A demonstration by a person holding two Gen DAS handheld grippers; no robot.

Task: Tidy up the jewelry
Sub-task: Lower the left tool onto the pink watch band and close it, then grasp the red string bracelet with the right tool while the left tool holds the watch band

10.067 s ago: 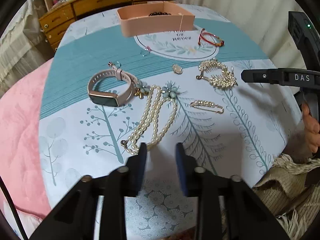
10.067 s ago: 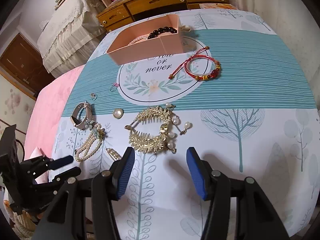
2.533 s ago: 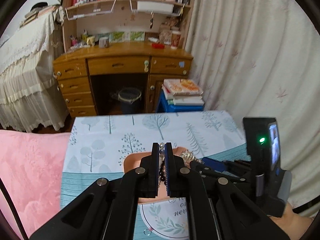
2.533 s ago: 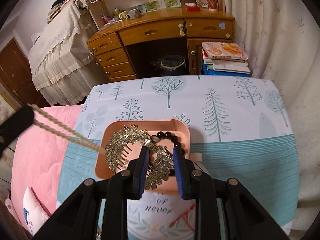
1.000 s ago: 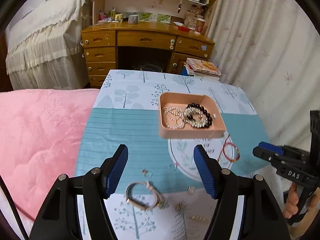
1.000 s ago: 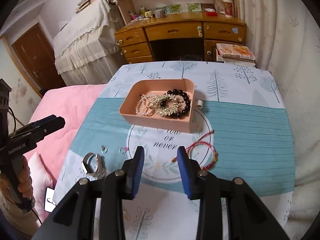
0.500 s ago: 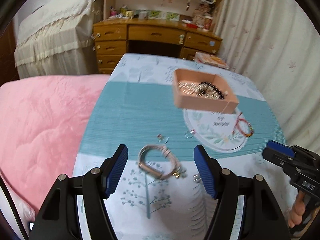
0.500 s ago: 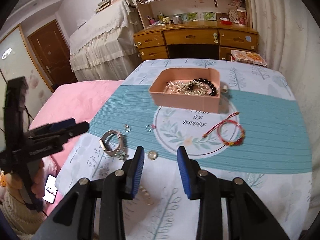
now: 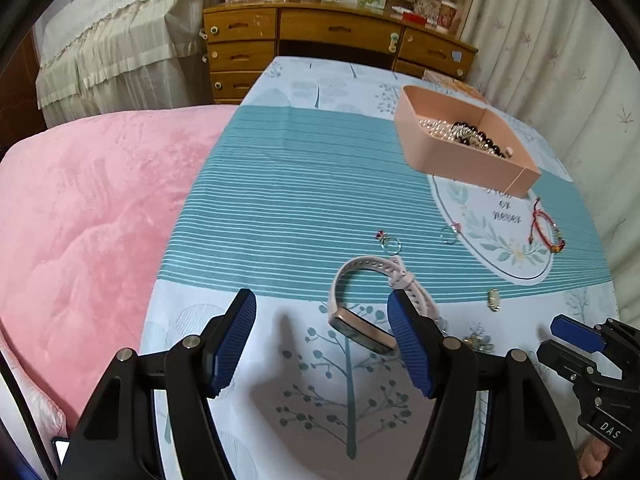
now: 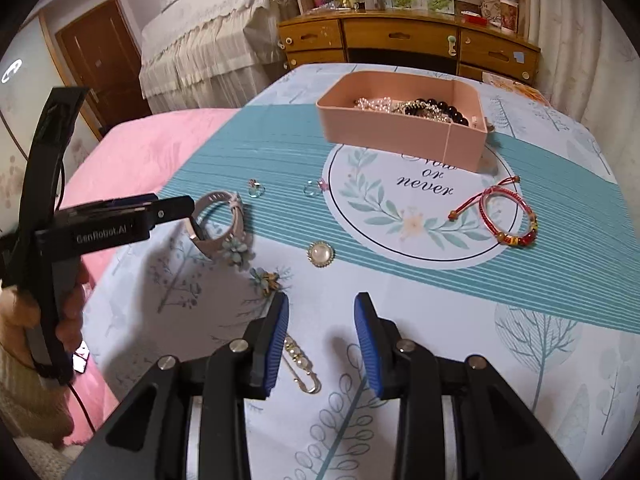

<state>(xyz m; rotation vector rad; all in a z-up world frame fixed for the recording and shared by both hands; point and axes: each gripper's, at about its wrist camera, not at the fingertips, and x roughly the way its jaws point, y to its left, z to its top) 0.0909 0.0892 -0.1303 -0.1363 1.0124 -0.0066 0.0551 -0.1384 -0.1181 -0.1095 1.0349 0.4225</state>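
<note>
1. Left wrist view: left gripper [image 9: 322, 330] gapes, empty, above the pink watch [image 9: 370, 300] near the tablecloth's [image 9: 280, 200] left edge.
2. Right gripper [image 10: 321, 342] parted, empty, over bare cloth beside a pearl pin [image 10: 300, 364].
3. Pink tray [image 10: 404, 132] sits far side.

Matt plastic tray [image 10: 400, 132], cloth tablecloth [image 10: 560, 280]

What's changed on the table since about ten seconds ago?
The pearl necklace and gold leaf comb went from the cloth into the pink tray. Both hand-held grippers, left and right, let go and came back down empty. Watch, red bracelet and pearl pin stayed put.
</note>
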